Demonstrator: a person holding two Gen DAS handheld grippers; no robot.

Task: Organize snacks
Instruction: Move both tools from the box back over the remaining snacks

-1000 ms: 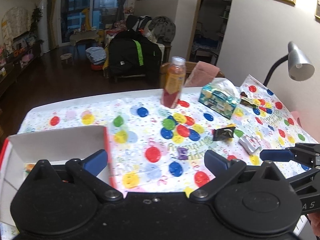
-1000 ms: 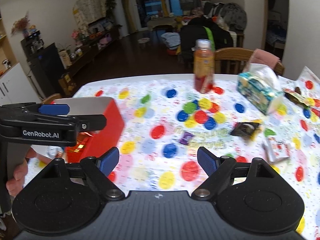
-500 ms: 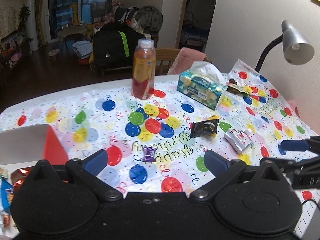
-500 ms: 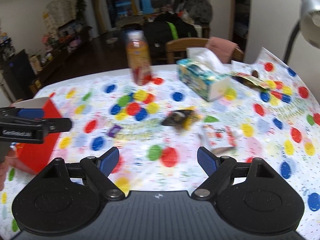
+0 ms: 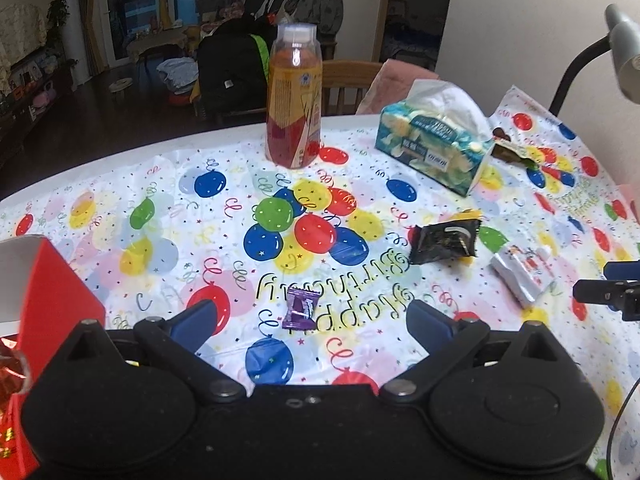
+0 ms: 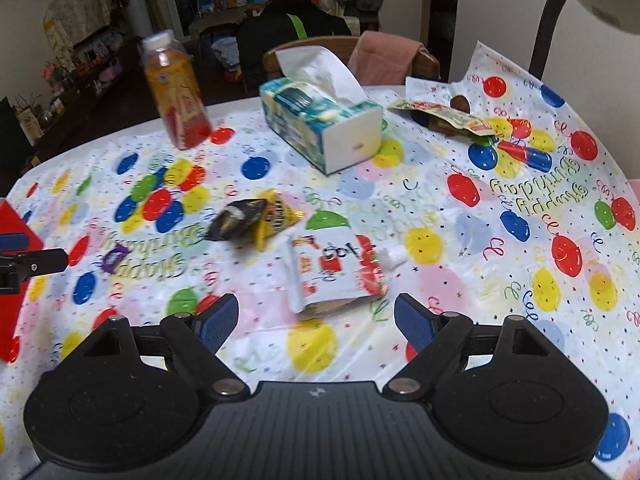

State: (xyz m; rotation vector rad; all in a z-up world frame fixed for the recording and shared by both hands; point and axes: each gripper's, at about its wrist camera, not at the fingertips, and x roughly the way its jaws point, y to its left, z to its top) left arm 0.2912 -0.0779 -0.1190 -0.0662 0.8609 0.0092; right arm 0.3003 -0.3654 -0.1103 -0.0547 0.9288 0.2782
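My left gripper (image 5: 308,320) is open over the balloon tablecloth, with a small purple candy (image 5: 299,307) lying between its fingers on the cloth. My right gripper (image 6: 316,318) is open too, and a white-and-red snack pouch (image 6: 334,270) lies just ahead between its fingers. A black-and-yellow snack packet (image 6: 250,220) rests left of the pouch; the left wrist view has the same packet (image 5: 446,240) beside the pouch (image 5: 522,274). The red box (image 5: 48,292) with shiny wrappers inside stands at my left edge. The purple candy (image 6: 115,257) lies far left of the right gripper.
A juice bottle (image 5: 295,98) stands at the back centre, a tissue box (image 6: 320,120) to its right. An opened snack wrapper (image 6: 448,116) lies behind the tissue box. A desk lamp (image 5: 618,48) rises at the right. A wooden chair (image 5: 344,84) sits behind the table.
Both grippers have swung right and moved forward over the table, away from the red box. The purple candy and the pouch now lie close before them. Both stayed open.
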